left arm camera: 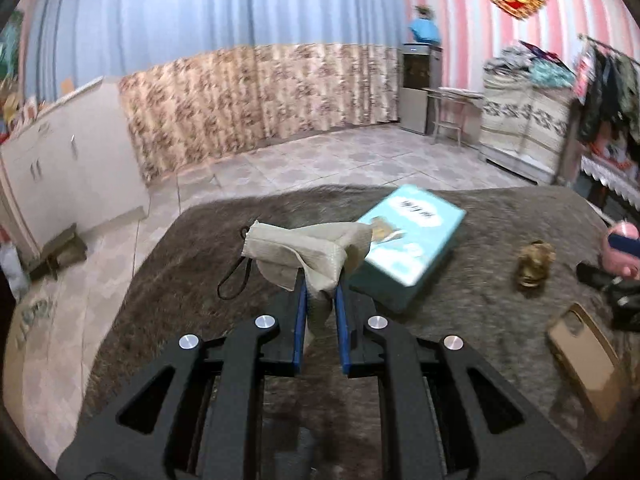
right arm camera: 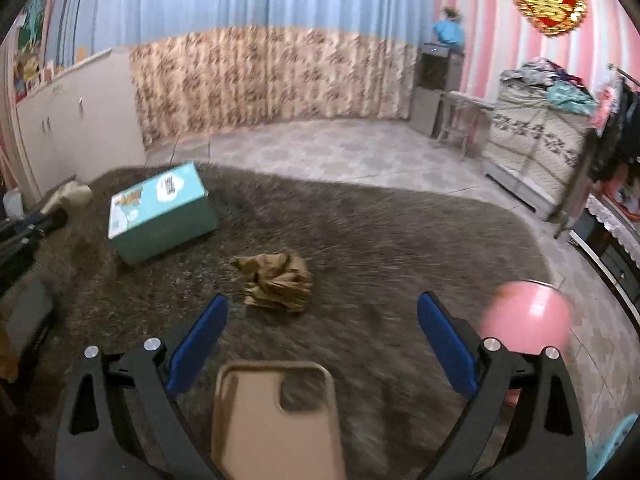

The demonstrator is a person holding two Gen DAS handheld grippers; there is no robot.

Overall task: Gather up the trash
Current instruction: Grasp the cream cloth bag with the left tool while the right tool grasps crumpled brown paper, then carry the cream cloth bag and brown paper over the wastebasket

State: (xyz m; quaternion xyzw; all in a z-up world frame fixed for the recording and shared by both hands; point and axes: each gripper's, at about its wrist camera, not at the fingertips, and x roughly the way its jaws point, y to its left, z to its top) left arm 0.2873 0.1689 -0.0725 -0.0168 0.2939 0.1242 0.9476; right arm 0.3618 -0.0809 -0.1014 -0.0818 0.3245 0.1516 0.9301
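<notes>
Left wrist view is showing the left gripper [left arm camera: 320, 300] with its blue pads pinching a crumpled beige tissue [left arm camera: 308, 252]. This tissue is looking soft and wrinkled, with a fine woven texture, and it is spreading out above the pads toward 11 o'clock and 1 o'clock, lifted over the grey-brown rug [left arm camera: 460, 292]. Behind it, at about 1 o'clock, a teal box [left arm camera: 416, 240] is lying on the rug, and a black cord loop [left arm camera: 236, 276] is lying at 10 o'clock.

Right wrist view is showing the right gripper [right arm camera: 322, 312] with its jaws spread wide and nothing between the pads. A second piece of trash, a crumpled brown paper [right arm camera: 280, 280], is lying on the rug just ahead of the left pad, at 11 o'clock. A tan phone case [right arm camera: 276, 420] is lying below, at 6 o'clock.
</notes>
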